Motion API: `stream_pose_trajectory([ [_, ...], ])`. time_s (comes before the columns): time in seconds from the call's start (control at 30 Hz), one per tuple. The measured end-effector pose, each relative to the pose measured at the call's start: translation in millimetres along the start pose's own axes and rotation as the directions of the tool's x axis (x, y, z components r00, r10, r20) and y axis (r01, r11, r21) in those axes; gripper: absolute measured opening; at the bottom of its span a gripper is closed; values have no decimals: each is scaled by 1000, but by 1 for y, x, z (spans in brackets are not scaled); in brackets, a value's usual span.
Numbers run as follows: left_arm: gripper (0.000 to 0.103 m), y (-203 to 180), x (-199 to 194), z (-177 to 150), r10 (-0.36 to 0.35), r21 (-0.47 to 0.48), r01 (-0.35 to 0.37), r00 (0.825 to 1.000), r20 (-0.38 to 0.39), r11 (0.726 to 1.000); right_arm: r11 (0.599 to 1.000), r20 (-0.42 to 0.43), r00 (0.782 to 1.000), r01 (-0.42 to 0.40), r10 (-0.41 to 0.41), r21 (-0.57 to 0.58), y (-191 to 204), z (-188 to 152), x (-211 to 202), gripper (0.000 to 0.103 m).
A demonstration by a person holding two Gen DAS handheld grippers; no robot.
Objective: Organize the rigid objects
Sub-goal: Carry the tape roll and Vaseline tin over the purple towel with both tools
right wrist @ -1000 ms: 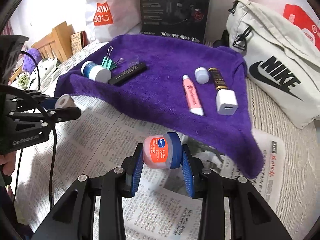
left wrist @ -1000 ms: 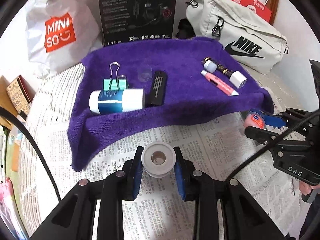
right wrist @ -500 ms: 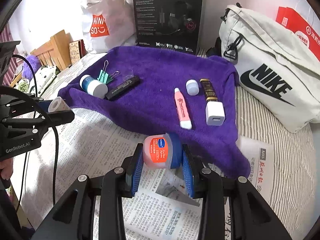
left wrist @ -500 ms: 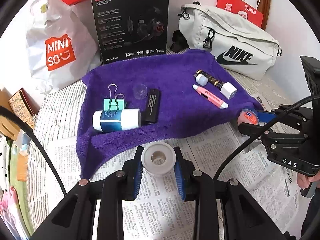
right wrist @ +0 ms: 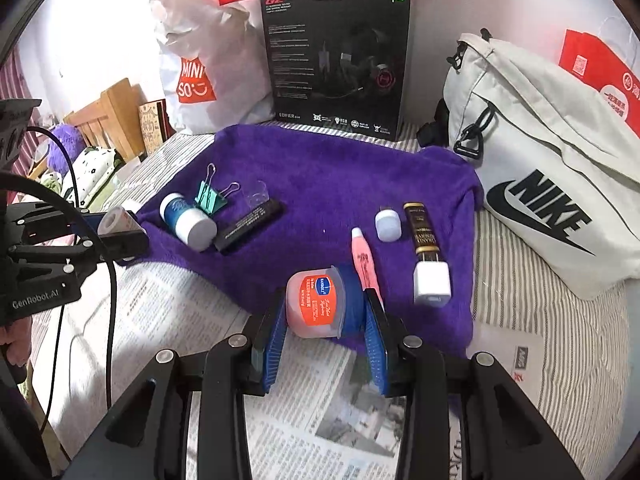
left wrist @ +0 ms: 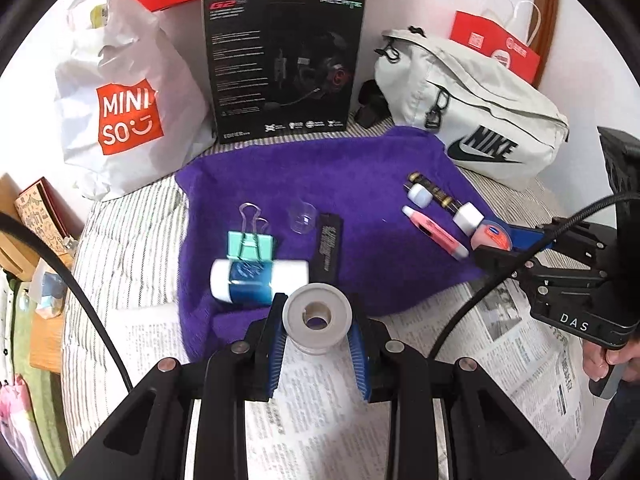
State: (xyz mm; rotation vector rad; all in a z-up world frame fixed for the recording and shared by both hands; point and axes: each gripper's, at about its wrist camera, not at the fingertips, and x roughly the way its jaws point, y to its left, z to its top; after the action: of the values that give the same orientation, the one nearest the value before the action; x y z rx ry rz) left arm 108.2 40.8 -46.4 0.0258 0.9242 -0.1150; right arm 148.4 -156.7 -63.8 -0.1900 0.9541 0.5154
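White wall (right wrist: 100,40) behind — wooden headboard (right wrist: 108,120), perhaps, left.

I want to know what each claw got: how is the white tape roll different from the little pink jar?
The white tape roll is a ring with a hole through it; the pink jar is solid, with a blue lid and a label. The roll sits in the left gripper, the jar in the right gripper. Both are small, round and clamped between blue pads, near the purple towel's front edge.

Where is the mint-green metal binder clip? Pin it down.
In the left wrist view, the mint-green metal binder clip lies on the left part of the purple towel, right behind the blue-and-white cylindrical bottle, left of the clear plastic cap.
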Motion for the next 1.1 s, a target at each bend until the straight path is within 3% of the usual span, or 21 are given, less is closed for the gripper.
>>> stream_pose_trajectory([
  [0.67, 27, 52, 31, 36, -5, -73, 3, 999, -35, 997, 999, -153, 988, -38, 35, -19, -3, 26, 83, 36],
  [1.1, 27, 53, 42, 46, -25, -77, 21, 998, -51, 997, 998, -178, 983, -46, 36, -48, 2, 32, 97, 37],
])
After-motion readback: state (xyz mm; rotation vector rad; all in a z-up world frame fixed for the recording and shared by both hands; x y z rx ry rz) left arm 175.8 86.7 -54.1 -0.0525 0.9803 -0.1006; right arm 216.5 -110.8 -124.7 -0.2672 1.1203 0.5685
